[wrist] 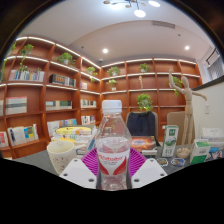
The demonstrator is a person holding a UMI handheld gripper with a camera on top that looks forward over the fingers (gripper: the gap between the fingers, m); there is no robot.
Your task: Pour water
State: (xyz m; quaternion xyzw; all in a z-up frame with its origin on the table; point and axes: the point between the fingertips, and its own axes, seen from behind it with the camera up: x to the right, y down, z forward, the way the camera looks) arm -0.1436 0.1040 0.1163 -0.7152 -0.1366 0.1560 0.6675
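I have the water bottle dead ahead at twelve o'clock, upright between my two fingers, and my gripper looks clamped on it: both pink pads sit tight against its lower body, by the label. The white cap seems to be on, so if I tip now I would judge that nothing comes out, or the cap must come off first. My hold is low on a tall, thin-walled bottle; squeezing harder could buckle it and push water out, while too light a hold lets it pivot or slip as I tilt. The cluttered table holds a pale cup at ten o'clock and small jars at two o'clock that a swing could knock.
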